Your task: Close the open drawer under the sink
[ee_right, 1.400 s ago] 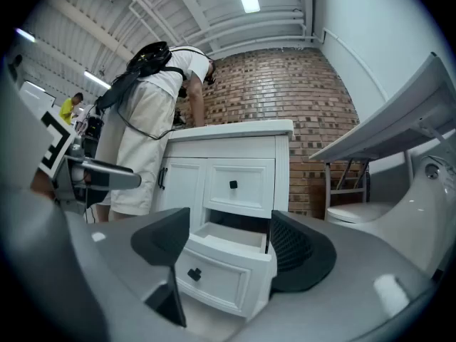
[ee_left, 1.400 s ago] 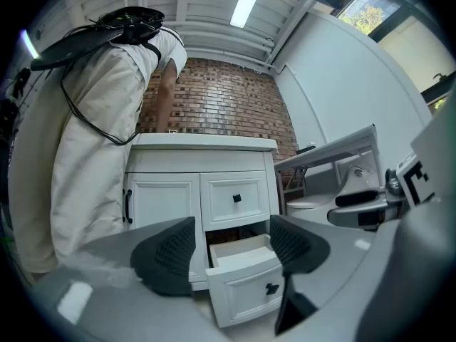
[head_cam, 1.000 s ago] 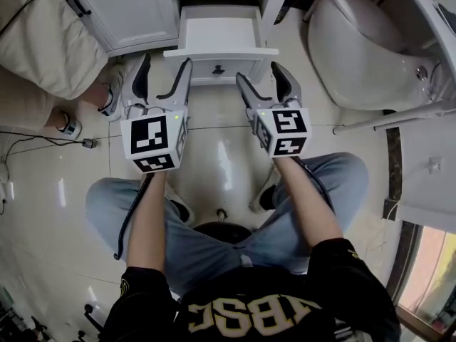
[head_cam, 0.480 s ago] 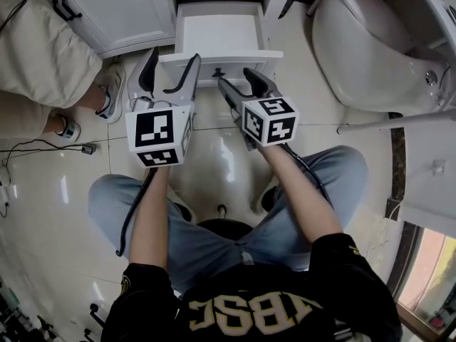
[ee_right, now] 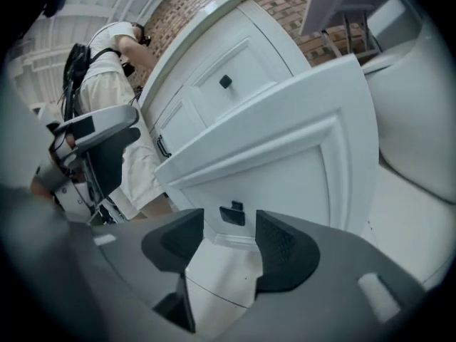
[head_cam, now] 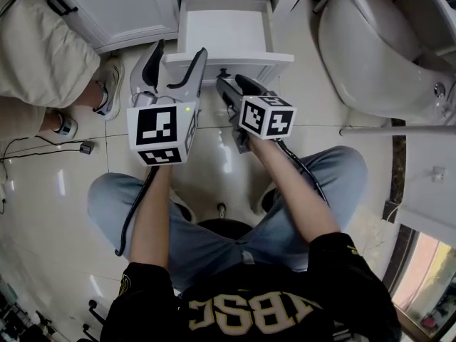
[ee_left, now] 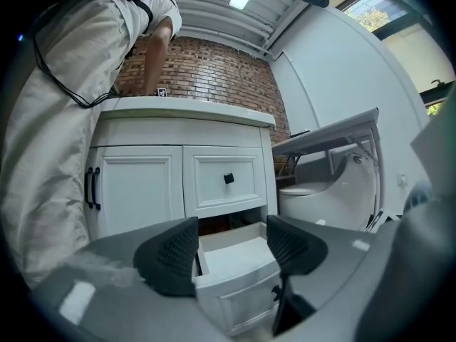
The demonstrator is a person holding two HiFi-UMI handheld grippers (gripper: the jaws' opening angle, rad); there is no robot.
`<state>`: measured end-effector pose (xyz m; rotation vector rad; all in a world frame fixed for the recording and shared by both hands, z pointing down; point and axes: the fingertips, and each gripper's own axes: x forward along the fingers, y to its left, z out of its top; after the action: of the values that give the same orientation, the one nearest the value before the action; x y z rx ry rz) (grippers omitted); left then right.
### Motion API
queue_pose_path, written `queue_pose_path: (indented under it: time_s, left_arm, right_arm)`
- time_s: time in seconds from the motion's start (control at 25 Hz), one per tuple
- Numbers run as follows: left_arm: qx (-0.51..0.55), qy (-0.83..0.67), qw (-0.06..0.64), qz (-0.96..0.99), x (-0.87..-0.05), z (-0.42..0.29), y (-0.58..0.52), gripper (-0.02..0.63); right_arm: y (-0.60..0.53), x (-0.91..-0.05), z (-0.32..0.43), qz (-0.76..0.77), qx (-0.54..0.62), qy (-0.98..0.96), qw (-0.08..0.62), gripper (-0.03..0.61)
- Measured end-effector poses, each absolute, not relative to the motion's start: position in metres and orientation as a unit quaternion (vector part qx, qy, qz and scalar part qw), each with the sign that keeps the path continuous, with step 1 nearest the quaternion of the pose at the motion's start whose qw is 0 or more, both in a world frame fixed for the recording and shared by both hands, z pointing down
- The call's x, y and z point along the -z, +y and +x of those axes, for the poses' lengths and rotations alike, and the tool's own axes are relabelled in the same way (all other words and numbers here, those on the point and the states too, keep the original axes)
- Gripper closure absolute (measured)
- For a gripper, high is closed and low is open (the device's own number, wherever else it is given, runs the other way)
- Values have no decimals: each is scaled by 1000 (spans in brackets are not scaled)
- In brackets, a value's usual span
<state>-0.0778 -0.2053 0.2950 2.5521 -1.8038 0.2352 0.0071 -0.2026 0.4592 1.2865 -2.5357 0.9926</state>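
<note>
1. Operator position. The seated person's knees bracket the 6 o'clock side of the head view, so both arms reach forward toward 12 o'clock.

2. Right gripper. It lies low against the drawer front, at 1 o'clock from the knees. Its jaws are apart and closing. The dark knob sits just ahead between the pads, not yet pinched. Judgement: this placement gives a purchase on the knob for a controlled push.

3. Left gripper. Its jaws stand wide apart and empty, over the front's 9 o'clock corner. Judgement: it is staged to steady or push that corner.

4. Drawer. It is the lower drawer of the white vanity, at 12 o'clock, pulled out and empty. Its travel axis runs 12 to 6 o'clock, with the front facing 6. The front panel's long axis runs 9 to 3 o'clock.

5. Surroundings. A toilet stands at 2 o'clock and a bystander's shoe at 10 o'clock.
</note>
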Motion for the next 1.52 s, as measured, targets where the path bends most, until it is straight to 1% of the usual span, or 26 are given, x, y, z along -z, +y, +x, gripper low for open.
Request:
queue_pose_path:
  time_s: [0.16,0.28,0.48,0.56,1.24,1.52]
  left_arm:
    - [-74,-578,11,813,-298,-81,-208,312]
    - [-71,-578,14,813,-297,-80,-211,313]
    - [-71,-578,18,813,-301,-80,-215,313]
    - [-72,-578,21,813,-304,-80,-216,314]
    - [-79,-585,36,806,-318,-87,-231,316]
    - [-74,-575,28,814,-319,-91,-242,316]
  right_arm:
    - [-203,-473,7,424,-378,-822,47,365]
    - [-207,-477,8,425,-401,-811,34,396]
    - [-211,-478,5,428,-404,-808,32,422]
    - [-212,-478,1,426,-399,-811,32,465]
    - [-247,-473,-1,453,-381,-805,27,469]
    - [-274,-470,-1,476,-369,-798,12,469]
